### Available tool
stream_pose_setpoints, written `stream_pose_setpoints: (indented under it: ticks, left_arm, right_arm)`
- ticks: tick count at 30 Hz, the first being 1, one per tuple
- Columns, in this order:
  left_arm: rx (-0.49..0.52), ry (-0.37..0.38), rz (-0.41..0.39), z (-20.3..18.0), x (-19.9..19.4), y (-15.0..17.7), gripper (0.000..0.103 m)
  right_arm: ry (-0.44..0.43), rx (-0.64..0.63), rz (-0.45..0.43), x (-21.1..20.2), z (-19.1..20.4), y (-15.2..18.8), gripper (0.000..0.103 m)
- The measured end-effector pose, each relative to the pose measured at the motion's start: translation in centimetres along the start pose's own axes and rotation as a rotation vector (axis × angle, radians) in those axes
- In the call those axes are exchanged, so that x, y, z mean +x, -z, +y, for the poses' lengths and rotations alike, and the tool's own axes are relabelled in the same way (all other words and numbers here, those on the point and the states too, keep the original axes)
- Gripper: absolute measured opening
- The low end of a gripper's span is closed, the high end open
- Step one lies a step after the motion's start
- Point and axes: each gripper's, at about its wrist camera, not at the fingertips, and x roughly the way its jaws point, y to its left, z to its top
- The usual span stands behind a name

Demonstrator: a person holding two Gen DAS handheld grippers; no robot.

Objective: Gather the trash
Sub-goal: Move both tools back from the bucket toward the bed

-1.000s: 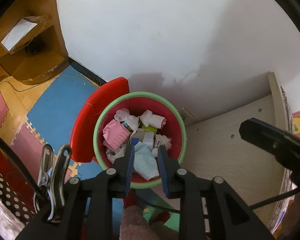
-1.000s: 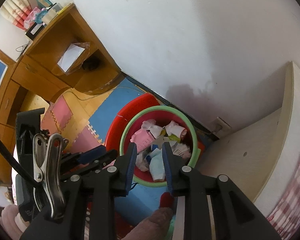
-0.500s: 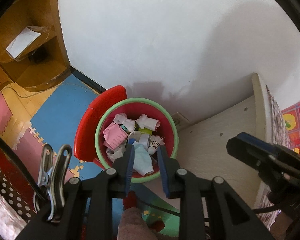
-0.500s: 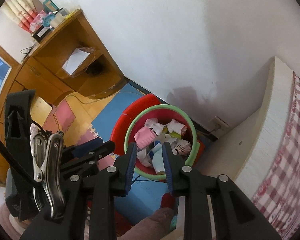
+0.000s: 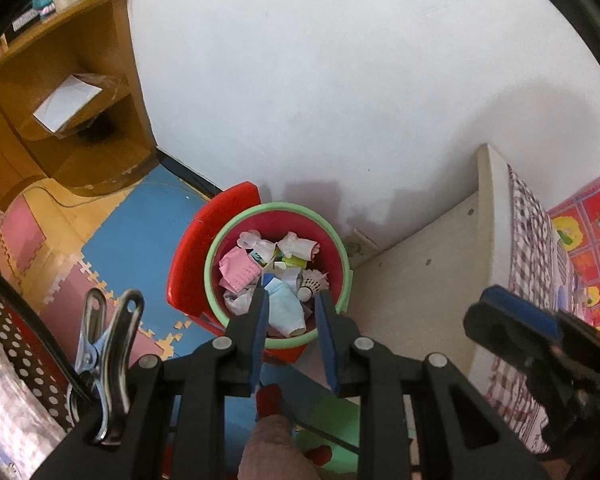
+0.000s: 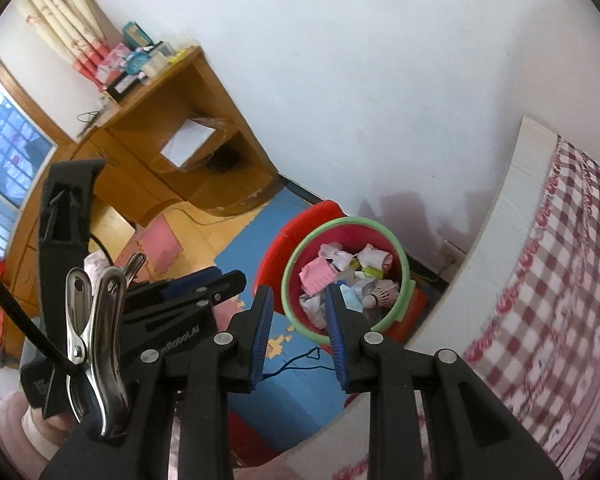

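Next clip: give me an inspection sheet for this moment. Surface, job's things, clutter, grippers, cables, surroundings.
Surface: foam floor mat of blue and pink tiles beside bare wood floor.
Job's things: red trash bin with a green rim, against the wall; it holds crumpled paper, a pale blue mask and a shuttlecock.
Clutter: nothing seen loose on the mat near the bin.
Grippers: left hand-held gripper and right hand-held gripper both above the bin, jaws apart, nothing between them.
Cables: thin dark cord on the mat by the bin; another cord trails from the desk.
Surroundings: wooden desk, white wall, bed with checked cover.
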Motion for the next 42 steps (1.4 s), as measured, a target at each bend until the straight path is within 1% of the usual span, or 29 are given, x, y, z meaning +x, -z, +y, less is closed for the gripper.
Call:
stream_pose_setpoints:
  ticks: [8,13,20,27,31,38,42]
  left_arm:
    - [-0.002,-0.038,-0.05,-1.0,-4.3,1.9,0.024]
    - [0.0,-0.05,-0.079,-1.8,-7.0,3.6,0.024]
    - [0.033,-0.042,-0.109,-4.3,-10.3,6.1,0.024]
    - [0.094,-0.001,-0.118,-8.6,-12.6,8.7,0.024]
    - [0.143,0.021,-0.118,-11.8,-13.4,10.1,0.024]
    - [0.218,0.076,-0.116,-17.6,-14.4,12.2,0.024]
    - [0.246,0.109,-0.103,-20.3,-14.6,12.8,0.024]
  right_arm:
    - [-0.06,-0.055,-0.044,-4.2,1.3,3.5,0.028]
    - [-0.058,-0.084,-0.101,-7.7,1.7,5.6,0.028]
    - [-0.043,-0.055,-0.159,-12.8,0.6,8.4,0.028]
    - [-0.013,0.012,-0.228,-18.5,-2.1,11.9,0.028]
    - [0.011,0.061,-0.27,-21.5,-3.8,13.9,0.028]
    - [0.08,0.142,-0.325,-26.1,-7.3,17.3,0.028]
    - [0.115,0.195,-0.343,-28.3,-9.4,19.0,0.028]
